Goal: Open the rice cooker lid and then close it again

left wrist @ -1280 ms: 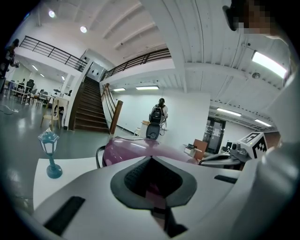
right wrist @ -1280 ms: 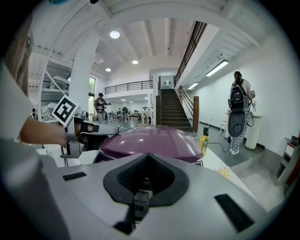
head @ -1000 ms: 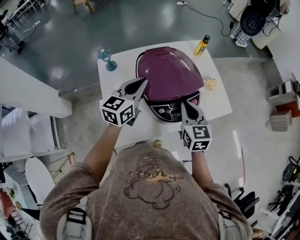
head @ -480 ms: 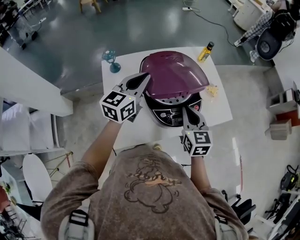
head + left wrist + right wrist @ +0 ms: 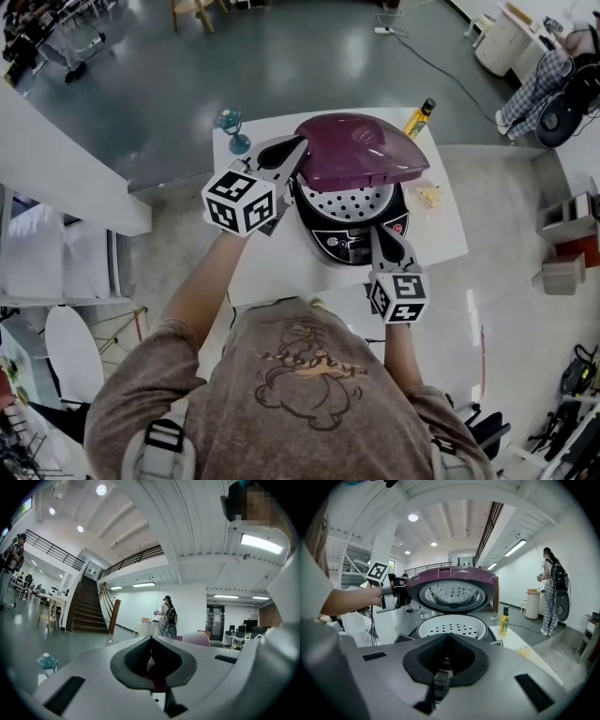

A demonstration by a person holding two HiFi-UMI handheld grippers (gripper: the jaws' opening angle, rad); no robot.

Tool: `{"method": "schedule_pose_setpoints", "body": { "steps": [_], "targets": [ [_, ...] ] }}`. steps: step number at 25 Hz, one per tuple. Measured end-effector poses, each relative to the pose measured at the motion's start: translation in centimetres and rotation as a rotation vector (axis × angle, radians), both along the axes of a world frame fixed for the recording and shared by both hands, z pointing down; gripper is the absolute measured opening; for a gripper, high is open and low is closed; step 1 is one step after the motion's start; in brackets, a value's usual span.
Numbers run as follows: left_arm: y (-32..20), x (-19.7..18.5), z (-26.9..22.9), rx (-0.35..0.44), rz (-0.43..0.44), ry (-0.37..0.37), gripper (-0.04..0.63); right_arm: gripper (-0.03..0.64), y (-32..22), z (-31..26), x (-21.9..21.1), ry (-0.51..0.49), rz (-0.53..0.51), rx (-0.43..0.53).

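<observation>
White table [image 5: 441, 230] held rice cooker [image 5: 321, 234] | left gripper [image 5: 298, 143] clenched, tips seemingly against left rim of lid [image 5: 361, 150] | right gripper [image 5: 377, 232] clenched at front panel [image 5: 349, 248] | lid stood half-raised, underside facing the person [image 5: 300, 394].

1. Rice cooker [image 5: 352, 239] sits mid-table [image 5: 272, 272], with its lid [image 5: 361, 150] raised over it.
2. From the cooker, on the table: bottle [image 5: 421, 117] at 1 o'clock, stemmed cup [image 5: 232, 127] at 10, small lump [image 5: 429, 196] at 3.
3. Left gripper [image 5: 292, 150] is at the lid's 9 o'clock edge; right gripper [image 5: 380, 234] is at the cooker's 6.
</observation>
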State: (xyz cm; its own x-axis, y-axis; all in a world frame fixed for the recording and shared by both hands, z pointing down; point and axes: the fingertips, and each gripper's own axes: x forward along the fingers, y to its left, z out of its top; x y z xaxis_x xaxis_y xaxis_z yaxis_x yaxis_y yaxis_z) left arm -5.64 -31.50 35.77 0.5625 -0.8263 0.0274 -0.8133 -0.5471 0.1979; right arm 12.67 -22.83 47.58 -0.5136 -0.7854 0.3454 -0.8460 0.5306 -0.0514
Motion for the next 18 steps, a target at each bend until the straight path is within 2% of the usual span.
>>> {"method": "schedule_pose_setpoints", "body": {
  "steps": [11, 18],
  "targets": [
    [-3.2, -3.1, -3.0, 0.052, -0.061, 0.014, 0.021, 0.005, 0.0, 0.0, -0.1, -0.007, -0.005, -0.006],
    [-4.7, -3.9, -3.6, 0.070, -0.065, -0.017, 0.021, 0.005, 0.1, 0.0, -0.1, -0.011, -0.006, -0.010]
  ]
}}
